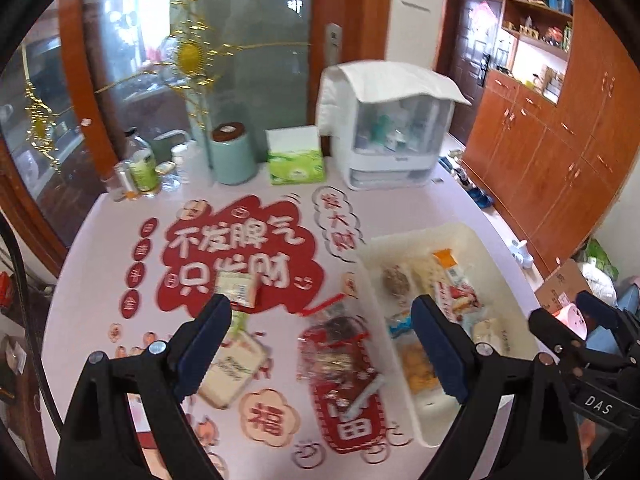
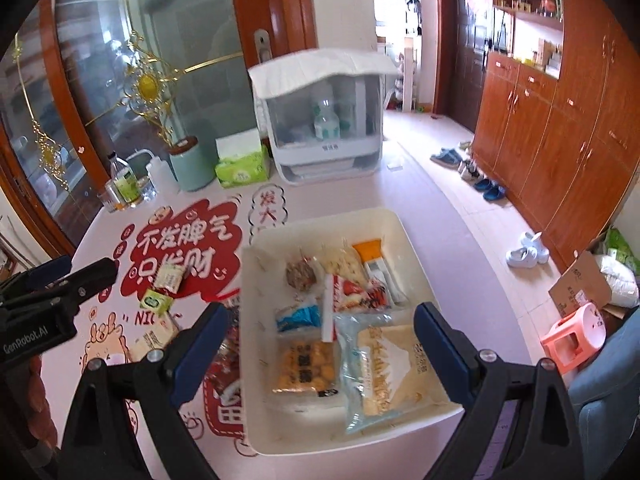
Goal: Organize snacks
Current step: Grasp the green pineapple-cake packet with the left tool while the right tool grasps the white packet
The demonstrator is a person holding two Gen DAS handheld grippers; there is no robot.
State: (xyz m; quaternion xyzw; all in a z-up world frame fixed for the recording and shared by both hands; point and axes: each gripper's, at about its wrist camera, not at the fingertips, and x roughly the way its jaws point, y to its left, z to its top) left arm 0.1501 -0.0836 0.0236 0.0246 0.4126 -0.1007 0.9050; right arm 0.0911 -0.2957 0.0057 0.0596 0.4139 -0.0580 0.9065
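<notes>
Jaws: both pairs spread wide, nothing between them. Left gripper [image 1: 322, 344] hangs over the near part of the table [image 1: 100, 240], above the loose snacks; right gripper [image 2: 320, 344] hangs over the white tray [image 2: 404, 232], which sits on the right side of the table. Tray already holds approx. nine packets, incl. a yellow-puff bag [image 2: 306, 366] and a large pale blue-edged bag [image 2: 384, 372] at its near end. Still outside the tray, to its left: a clear red-brown packet [image 1: 338, 350] just beside the tray wall, a cream packet [image 1: 232, 368], and a small cream packet [image 1: 238, 286] farther away. Step in hand, judged: sorting is partly done, w/ a pick pending. Next move probably calls for lowering the left gripper onto the red-brown packet and closing across its width.
</notes>
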